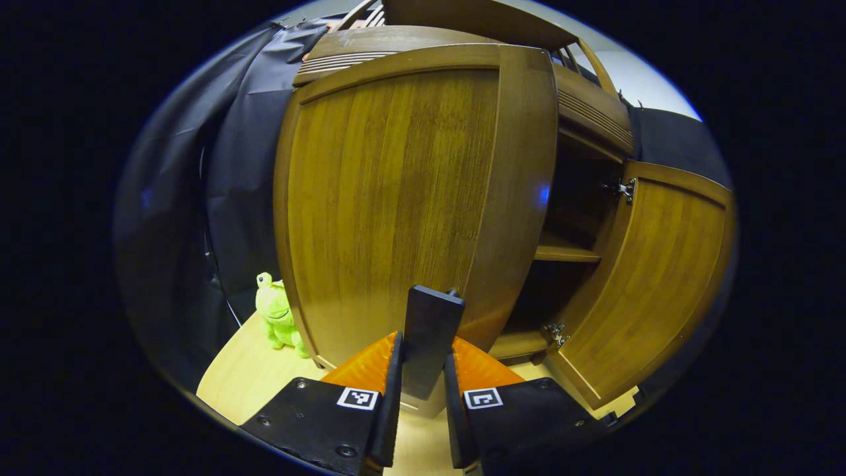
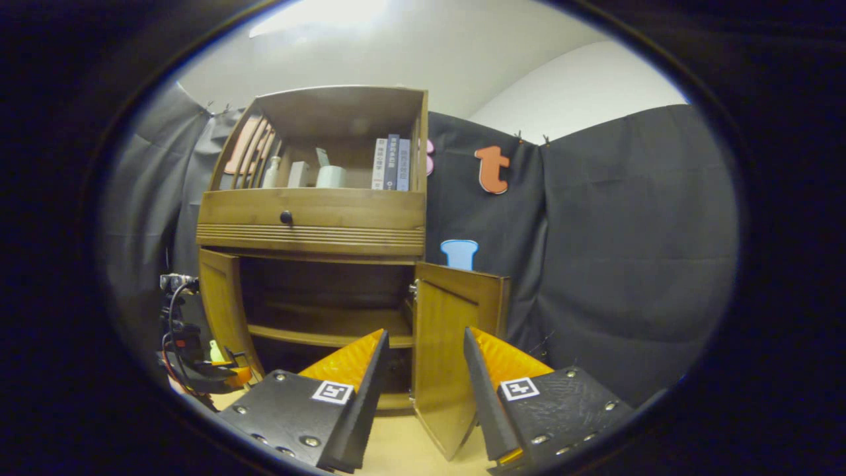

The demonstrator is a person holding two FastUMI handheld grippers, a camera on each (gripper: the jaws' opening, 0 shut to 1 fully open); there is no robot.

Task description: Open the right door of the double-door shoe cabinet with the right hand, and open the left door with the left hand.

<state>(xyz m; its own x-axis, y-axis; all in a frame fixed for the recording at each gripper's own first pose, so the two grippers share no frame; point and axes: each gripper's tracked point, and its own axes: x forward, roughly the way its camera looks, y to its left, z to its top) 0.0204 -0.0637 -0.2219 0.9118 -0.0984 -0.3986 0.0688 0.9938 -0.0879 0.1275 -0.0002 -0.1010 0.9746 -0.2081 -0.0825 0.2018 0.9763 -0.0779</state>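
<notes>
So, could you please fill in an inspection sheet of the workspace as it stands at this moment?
Surface: pale wood floor under the cabinet, bare where visible.
Job's things: shoe cabinet; left door swung partly open; right door wide open, showing an inner shelf.
Clutter: green frog toy on the floor beside the left door; books and small containers on the cabinet's top shelf.
Grippers: left gripper shut on the left door's dark handle; right gripper open, holding nothing, back from the right door.
Cables: red and black wires on the left gripper's body, seen in the right gripper view.
Surroundings: black cloth wall, white ceiling above.
</notes>
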